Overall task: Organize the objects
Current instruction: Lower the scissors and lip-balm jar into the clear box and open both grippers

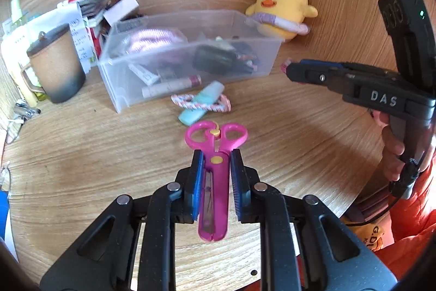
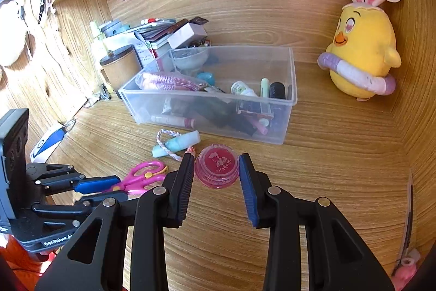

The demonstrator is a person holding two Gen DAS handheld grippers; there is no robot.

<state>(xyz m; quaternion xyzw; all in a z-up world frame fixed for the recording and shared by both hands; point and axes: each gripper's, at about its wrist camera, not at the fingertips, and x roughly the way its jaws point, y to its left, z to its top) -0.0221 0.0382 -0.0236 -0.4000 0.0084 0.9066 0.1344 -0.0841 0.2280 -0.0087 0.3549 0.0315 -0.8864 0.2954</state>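
Pink scissors (image 1: 214, 176) sit squeezed between the pads of the left gripper (image 1: 216, 157), blades pointing back at the camera and partly hidden by the fingers. The right gripper (image 2: 216, 168) holds a small pink jar (image 2: 216, 168) tight; its bottom is hard to see. Both grippers tilt down over the desk (image 2: 327, 182), near its front edge. Behind them stands a clear box (image 2: 288, 100) full of things that blur together. A yellow chick (image 2: 362, 56) leans in the back corner
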